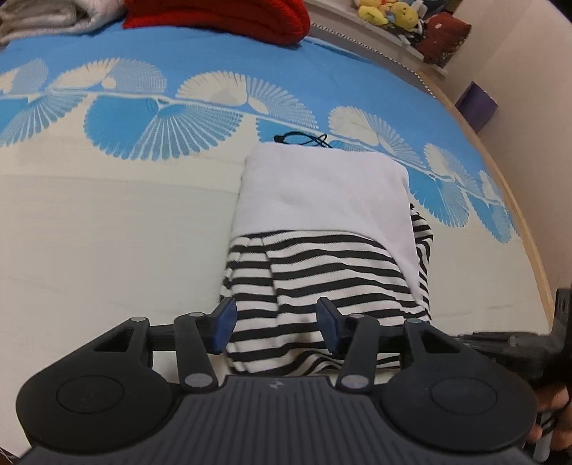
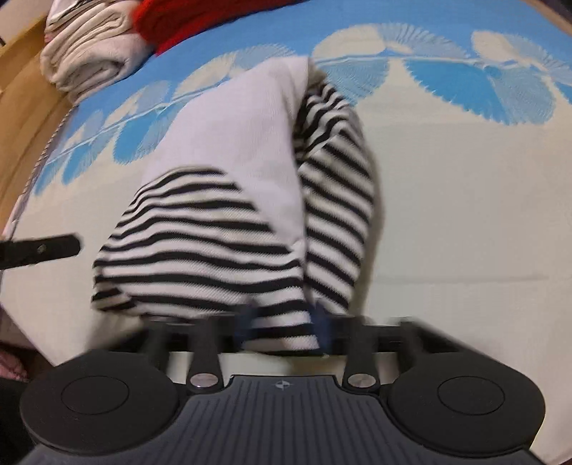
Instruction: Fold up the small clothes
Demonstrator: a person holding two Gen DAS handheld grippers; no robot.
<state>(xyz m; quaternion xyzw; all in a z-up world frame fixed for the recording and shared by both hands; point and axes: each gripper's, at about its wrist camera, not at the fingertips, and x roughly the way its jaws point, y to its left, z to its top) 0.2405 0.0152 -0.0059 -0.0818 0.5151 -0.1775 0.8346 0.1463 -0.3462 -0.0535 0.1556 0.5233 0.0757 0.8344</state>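
We see a small garment (image 1: 321, 250) lying on a bed cover (image 1: 107, 232) printed cream with blue fan shapes. It is partly folded into a narrow bundle: a plain white panel (image 1: 321, 189) makes up the far half, and black-and-white stripes (image 1: 314, 279) make up the near half. Its long axis runs away from us, near end at our tools and far end pointing toward the blue band of the cover, where a thin black cord (image 1: 304, 138) lies just past its edge.

Our left gripper (image 1: 277, 322) stands half open over the near striped end; cloth lies between the blue pads (image 1: 225, 322), but we cannot see them pressing on it.

In the right wrist view the bundle (image 2: 232, 200) leans slightly left as it recedes, and one striped fold (image 2: 336, 200) hangs along its right side. Our right gripper (image 2: 282, 327) is blurred, but striped cloth passes between its fingers and it appears closed on the near edge.

At the far edge of the bed we see a red knit item (image 1: 221, 18) and folded pale fabric (image 2: 89, 64), well apart from the garment.
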